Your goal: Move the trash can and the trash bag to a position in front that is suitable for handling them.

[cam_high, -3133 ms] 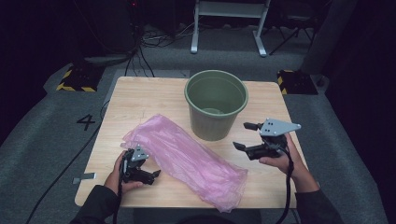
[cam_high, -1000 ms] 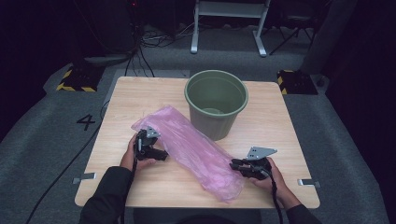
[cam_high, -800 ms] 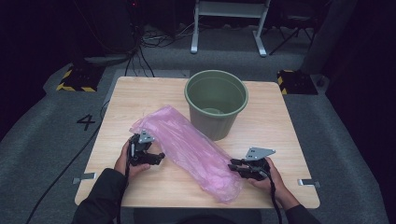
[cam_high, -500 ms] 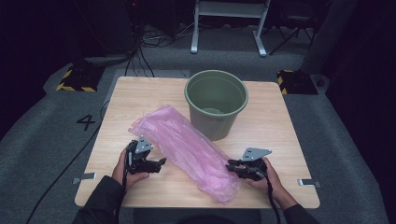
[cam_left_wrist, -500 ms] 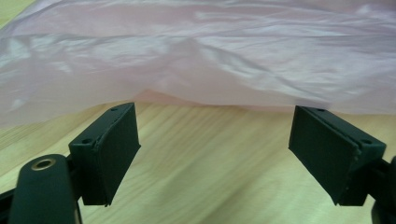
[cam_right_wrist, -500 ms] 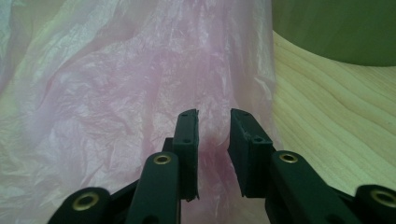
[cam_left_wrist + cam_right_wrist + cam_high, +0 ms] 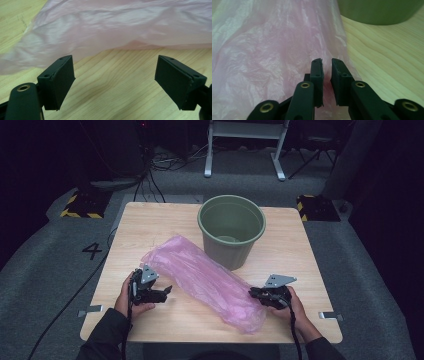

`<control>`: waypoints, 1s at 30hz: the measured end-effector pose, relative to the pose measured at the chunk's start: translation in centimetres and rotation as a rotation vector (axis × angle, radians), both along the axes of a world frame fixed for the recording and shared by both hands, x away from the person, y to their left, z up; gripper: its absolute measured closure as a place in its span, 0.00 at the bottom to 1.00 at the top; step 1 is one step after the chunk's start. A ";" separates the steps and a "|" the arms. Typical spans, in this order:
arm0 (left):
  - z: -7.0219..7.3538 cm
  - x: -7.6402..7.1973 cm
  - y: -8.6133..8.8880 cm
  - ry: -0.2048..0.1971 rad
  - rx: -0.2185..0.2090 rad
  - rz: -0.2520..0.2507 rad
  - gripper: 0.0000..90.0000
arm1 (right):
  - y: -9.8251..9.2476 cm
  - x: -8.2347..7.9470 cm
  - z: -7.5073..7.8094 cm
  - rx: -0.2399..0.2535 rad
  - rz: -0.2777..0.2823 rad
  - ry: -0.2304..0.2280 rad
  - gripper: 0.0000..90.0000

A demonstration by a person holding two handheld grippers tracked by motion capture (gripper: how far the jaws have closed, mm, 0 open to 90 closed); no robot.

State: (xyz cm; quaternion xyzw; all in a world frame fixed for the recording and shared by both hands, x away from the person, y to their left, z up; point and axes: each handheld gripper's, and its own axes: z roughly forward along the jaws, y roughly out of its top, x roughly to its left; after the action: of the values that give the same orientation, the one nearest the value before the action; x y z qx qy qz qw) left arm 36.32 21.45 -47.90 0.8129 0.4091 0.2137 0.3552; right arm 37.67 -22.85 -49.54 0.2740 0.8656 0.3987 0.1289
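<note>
From the high view, a long pink plastic bag [image 7: 207, 282] lay slantwise across the wooden table [image 7: 320, 270]. A green bucket [image 7: 231, 229] stood upright behind the bag, and the bag's far edge was right against its side. The left gripper [image 7: 162, 292] sat at the near left, just beside the bag's left edge. The right gripper [image 7: 256, 295] was at the near right, at the bag's lower end. A hand [image 7: 131, 296] held the left one, and another hand [image 7: 295, 306] held the right one.

In the left gripper view, the two black fingers [image 7: 58, 81] stood wide open. There was only bare table between them. The pink plastic bag [image 7: 120, 27] lay just past the tips and did not touch them.

In the right gripper view, the fingers [image 7: 317, 75] were almost shut, with a thin gap left. They had just been closing. The pink plastic bag [image 7: 262, 55] lay under and around them, and a bit of pink plastic sat in the gap. I could not tell if the fingers were pinching it yet. The green bucket [image 7: 379, 11] was at the top, a bit away on the table [image 7: 392, 65].
</note>
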 end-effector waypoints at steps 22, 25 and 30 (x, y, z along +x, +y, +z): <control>1.7 -2.6 -4.1 -0.116 -0.007 -0.148 0.18 | -4.3 1.7 0.0 -0.003 -0.128 -0.016 0.87; 2.1 -3.2 -5.1 -0.142 -0.001 -0.177 0.18 | -4.2 1.6 0.1 -0.003 -0.125 -0.018 0.87; 3.3 -3.2 -3.7 -0.168 -0.047 -0.139 0.18 | -4.3 1.6 0.1 0.003 -0.132 -0.016 0.87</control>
State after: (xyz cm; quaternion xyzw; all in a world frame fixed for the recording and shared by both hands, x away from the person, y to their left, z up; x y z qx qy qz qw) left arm 33.08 17.76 -44.61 0.8099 0.3254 0.2463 0.4213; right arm 39.25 -27.11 -49.44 0.3275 0.8440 0.3928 0.1617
